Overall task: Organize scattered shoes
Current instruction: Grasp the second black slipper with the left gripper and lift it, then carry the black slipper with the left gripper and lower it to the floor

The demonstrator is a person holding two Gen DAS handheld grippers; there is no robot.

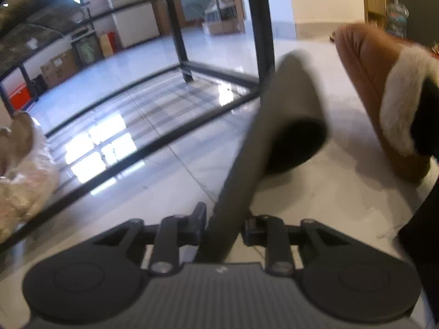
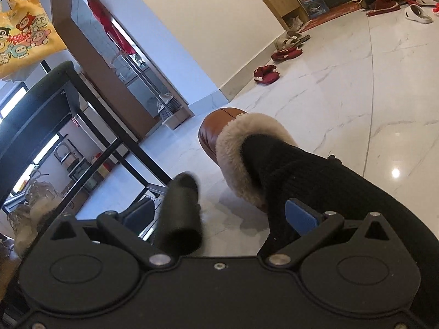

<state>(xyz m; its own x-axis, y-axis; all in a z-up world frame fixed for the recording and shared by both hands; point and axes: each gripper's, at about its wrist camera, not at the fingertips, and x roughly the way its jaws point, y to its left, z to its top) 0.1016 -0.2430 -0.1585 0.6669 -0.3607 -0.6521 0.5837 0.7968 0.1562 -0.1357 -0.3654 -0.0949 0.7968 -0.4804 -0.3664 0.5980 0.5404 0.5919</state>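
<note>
Gripping a dark grey slipper, our left gripper has its jaws shut on the sole edge, pointing steeply down over the glossy tiled floor. We see our right gripper angled gently down, but cannot tell how its jaws stand, though a black knitted cuff passes between its blue pads. That cuff belongs to a brown fur-trimmed boot on the floor. Further out, scattered shoes lie by the wall; a yellow cartoon bag bears unreadable writing.
</note>
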